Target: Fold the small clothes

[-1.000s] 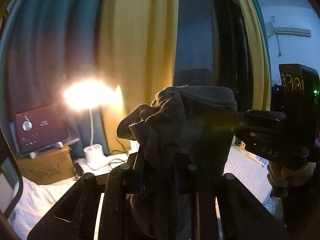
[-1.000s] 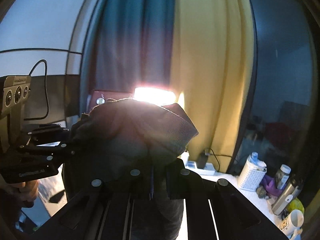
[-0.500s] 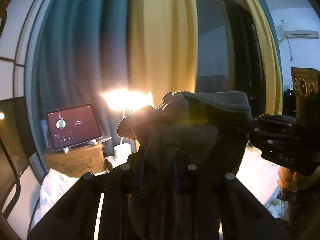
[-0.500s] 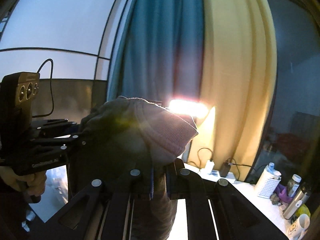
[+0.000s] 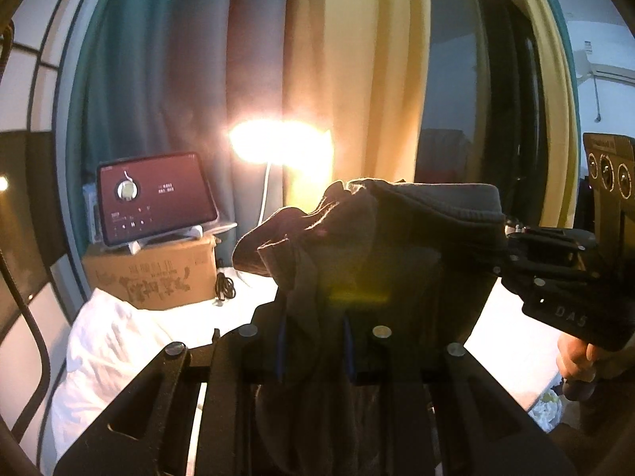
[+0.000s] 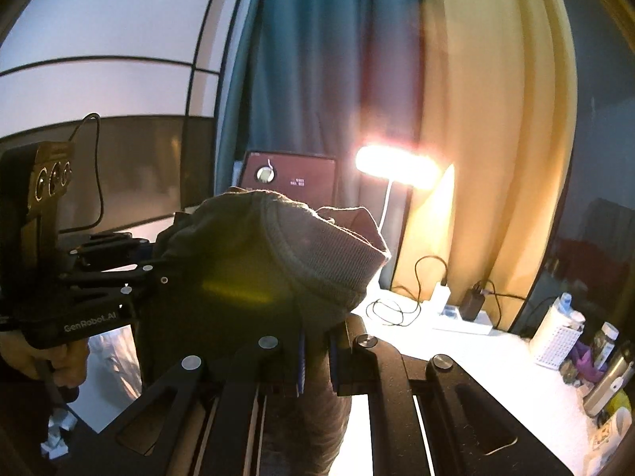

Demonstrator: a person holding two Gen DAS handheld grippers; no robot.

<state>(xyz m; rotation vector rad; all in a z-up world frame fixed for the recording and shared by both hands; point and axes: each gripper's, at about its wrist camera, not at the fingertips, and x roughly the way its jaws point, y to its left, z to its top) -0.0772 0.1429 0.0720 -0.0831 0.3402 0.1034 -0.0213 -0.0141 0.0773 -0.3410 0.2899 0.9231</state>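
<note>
While the dark grey knitted garment with a ribbed hem (image 5: 381, 246) hangs in the air above the white bed (image 5: 119, 341), the left gripper (image 5: 311, 351) pinches its bunched near-left part between closed fingers. The right gripper (image 6: 315, 357) clamps the ribbed hem on the right, so the cloth spans between both, in front of the glowing lamp (image 6: 393, 166).

White bed (image 5: 246, 309) bears a cardboard box (image 5: 154, 273), pillow (image 5: 107, 341)
</note>
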